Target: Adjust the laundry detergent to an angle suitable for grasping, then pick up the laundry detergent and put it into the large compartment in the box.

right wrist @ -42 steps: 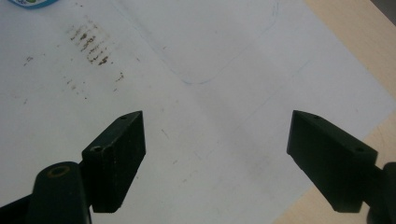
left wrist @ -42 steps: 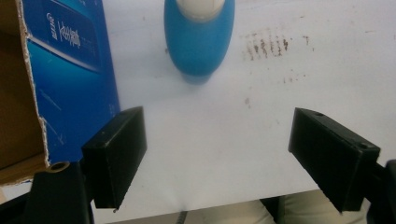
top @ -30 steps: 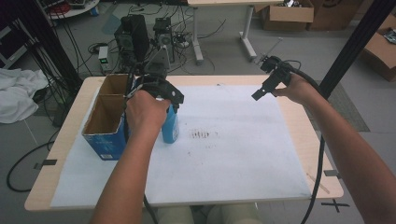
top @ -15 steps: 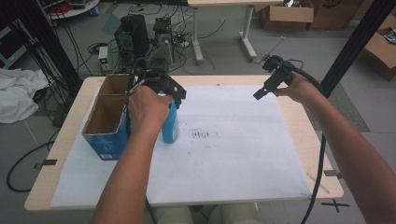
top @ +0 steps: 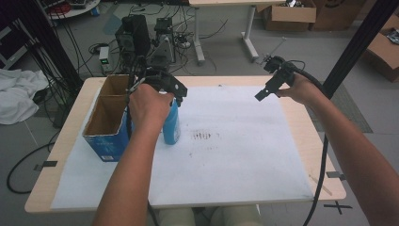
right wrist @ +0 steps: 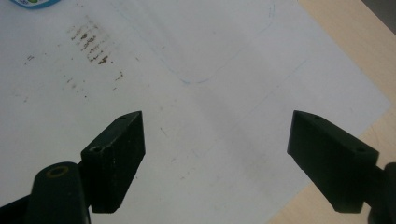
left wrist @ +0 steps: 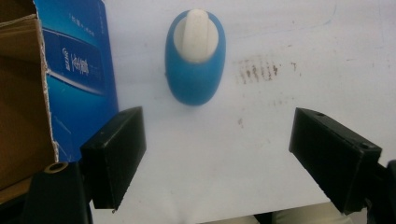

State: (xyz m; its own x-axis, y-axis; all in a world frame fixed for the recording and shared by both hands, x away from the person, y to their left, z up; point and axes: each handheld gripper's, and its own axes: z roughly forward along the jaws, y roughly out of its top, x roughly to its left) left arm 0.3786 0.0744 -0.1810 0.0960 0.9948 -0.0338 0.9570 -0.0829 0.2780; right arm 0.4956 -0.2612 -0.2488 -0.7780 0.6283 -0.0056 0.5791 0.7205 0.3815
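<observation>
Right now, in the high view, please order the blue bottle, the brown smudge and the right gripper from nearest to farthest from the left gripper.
1. Blue bottle: directly under the open left gripper.
2. Brown smudge: on the white paper, just right of the bottle.
3. Right gripper: raised over the table's far right side.

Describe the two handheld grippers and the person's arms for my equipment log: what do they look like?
Both tools are black. The left gripper and right gripper each end in two blocky, flat-faced black jaws with small screw holes; a brass-coloured ring sits near each left jaw's base. A black cable trails from the right gripper along the forearm. No sleeves cover the forearms.
</observation>
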